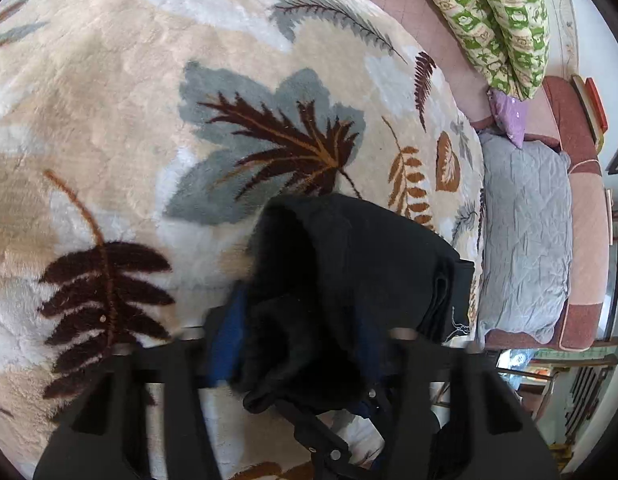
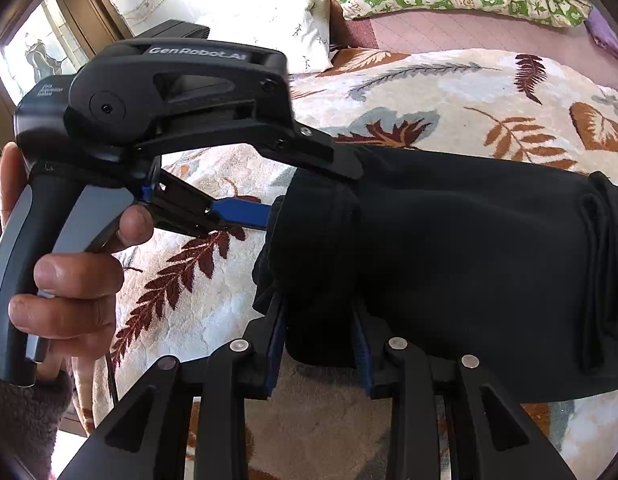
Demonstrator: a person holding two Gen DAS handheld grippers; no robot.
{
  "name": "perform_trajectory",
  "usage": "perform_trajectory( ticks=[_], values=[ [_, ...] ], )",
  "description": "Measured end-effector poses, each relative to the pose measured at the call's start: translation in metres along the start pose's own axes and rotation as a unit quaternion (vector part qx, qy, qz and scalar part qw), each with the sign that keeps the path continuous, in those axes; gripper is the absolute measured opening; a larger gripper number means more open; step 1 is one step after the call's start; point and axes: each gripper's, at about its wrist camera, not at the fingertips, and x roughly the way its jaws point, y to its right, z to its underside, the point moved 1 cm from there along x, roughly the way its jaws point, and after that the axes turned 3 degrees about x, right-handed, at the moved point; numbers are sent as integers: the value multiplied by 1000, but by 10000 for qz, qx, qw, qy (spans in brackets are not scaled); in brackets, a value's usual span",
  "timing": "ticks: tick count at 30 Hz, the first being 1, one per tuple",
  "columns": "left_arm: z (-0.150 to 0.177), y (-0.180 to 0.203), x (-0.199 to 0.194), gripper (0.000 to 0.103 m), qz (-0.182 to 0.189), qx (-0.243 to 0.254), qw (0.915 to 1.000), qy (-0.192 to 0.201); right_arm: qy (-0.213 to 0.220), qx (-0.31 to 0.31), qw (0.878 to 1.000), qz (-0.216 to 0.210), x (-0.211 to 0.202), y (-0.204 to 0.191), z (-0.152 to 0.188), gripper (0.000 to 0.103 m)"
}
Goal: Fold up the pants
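Observation:
The black pants (image 2: 469, 248) lie folded into a thick bundle on the leaf-patterned blanket (image 2: 449, 92). In the left wrist view the bundle (image 1: 349, 264) fills the space between my blue-padded fingers. My left gripper (image 1: 297, 344) is shut on the near end of the pants. It also shows in the right wrist view (image 2: 309, 196), held by a hand and clamped on the bundle's left end. My right gripper (image 2: 321, 344) is shut on the bundle's near edge, with black cloth between its blue pads.
The blanket (image 1: 149, 120) covers a bed. A green patterned quilt (image 1: 497, 20) and a purple cloth (image 1: 509, 116) lie at the far side. A grey pillow (image 1: 525, 232) lies on the right. A white pillow (image 2: 269, 8) is at the back left.

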Motion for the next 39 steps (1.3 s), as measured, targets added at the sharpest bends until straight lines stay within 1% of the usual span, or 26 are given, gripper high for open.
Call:
perform_trajectory(
  ticks=[2,4,5,6,8,13,16,20,23,27,29,32,33,36,39],
  values=[
    [5,-5,-2,24,420,-188,9989,-30,30,0,10000,-9,0,0,1,32],
    [10,-4,-6,20,595,-267,9979,62,44,-8,10000,-40,0,1,1,33],
    [12,-4,-8,20,685,-326,9971,75,60,-19,10000,-54,-1,1,1,30],
    [14,-4,-9,19,824,-409,9957,65,55,-23,10000,-67,-1,1,1,30],
    [18,-2,-16,18,1056,-591,9926,66,64,-6,9998,-184,-6,2,0,24],
    [22,22,-29,18,1233,-675,9900,146,224,130,9980,-574,-32,5,-3,21],
    [27,46,-34,18,1220,-662,9902,173,347,255,9961,-770,-49,10,-5,21],
    [32,86,-32,18,1092,-526,9924,201,538,462,9922,-1030,-76,25,-7,21],
    [31,122,-18,18,1011,-406,9939,147,730,668,9877,-1212,-101,46,-5,21],
    [26,171,16,18,856,-263,9960,32,947,1091,9796,-1394,-132,90,-3,21],
    [25,194,38,18,757,-203,9969,-63,1060,1406,9728,-1505,-146,121,0,21],
    [25,226,73,18,471,-105,9986,-227,1172,1814,9629,-1616,-157,162,2,21],
    [26,239,88,18,322,-19,9991,-292,1213,1948,9595,-1634,-160,176,5,21],
    [28,263,122,18,-28,152,9990,-416,1284,2361,9476,-1730,-164,218,16,21],
    [32,280,155,19,-640,411,9959,-486,1308,2788,9329,-1868,-163,257,29,24]
  ],
)
